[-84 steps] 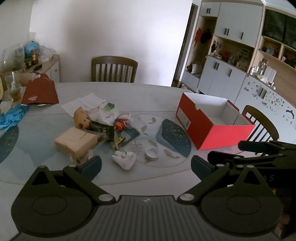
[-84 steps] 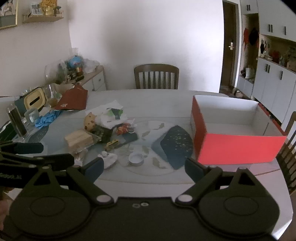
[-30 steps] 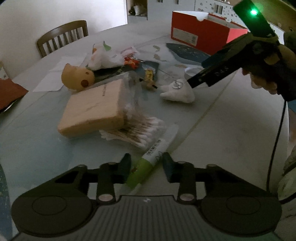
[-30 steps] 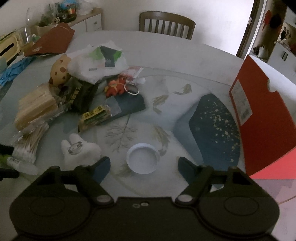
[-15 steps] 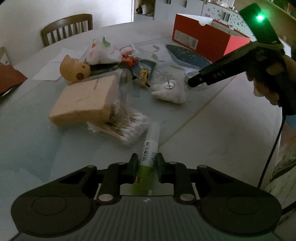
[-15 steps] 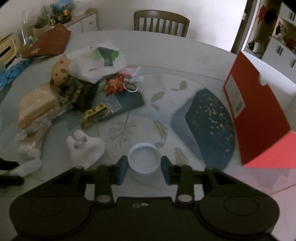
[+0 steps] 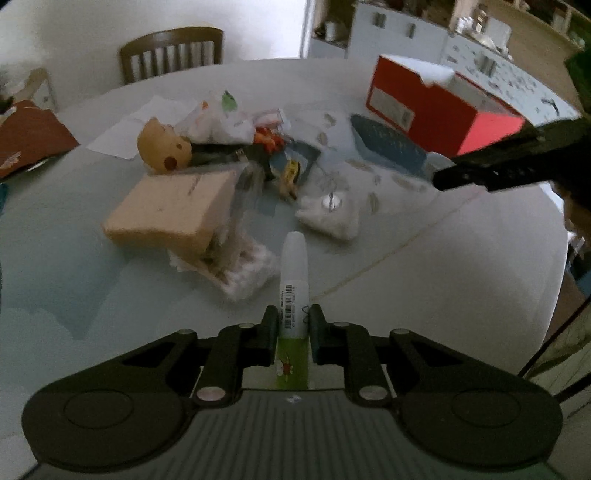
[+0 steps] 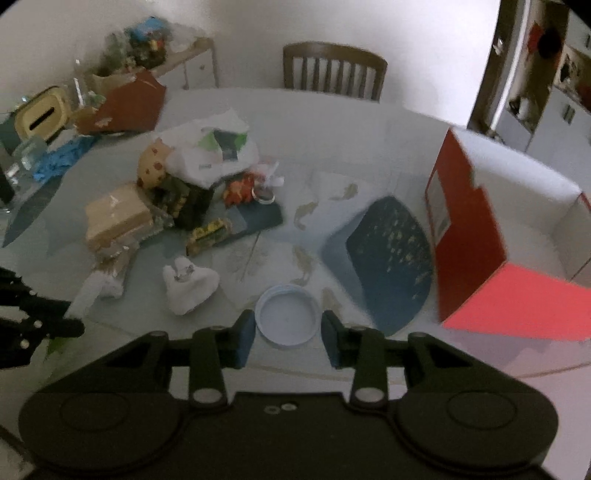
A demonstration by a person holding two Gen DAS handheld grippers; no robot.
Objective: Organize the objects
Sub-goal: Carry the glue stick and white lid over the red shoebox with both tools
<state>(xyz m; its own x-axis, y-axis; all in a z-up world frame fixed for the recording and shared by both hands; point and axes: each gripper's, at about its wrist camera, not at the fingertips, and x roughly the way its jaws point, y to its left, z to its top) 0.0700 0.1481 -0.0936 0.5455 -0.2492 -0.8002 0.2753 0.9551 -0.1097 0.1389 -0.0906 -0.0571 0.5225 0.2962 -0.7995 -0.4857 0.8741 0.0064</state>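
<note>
The left gripper [image 7: 292,326] is pinching a slim green-and-white plastic marker [image 7: 293,291], while the right gripper [image 8: 288,328] is clasping a shallow round pale-blue lid [image 8: 287,315].

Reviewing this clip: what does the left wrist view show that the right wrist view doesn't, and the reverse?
Only the left wrist view shows the left claw shut on the marker, its green end between the pads, and the cabinets behind the table.

Only the right wrist view shows the right claw closed around the small white lid, the blue gloves and the yellow box at far left.

Both share the red box, wooden chair, tan block and white plush.
</note>
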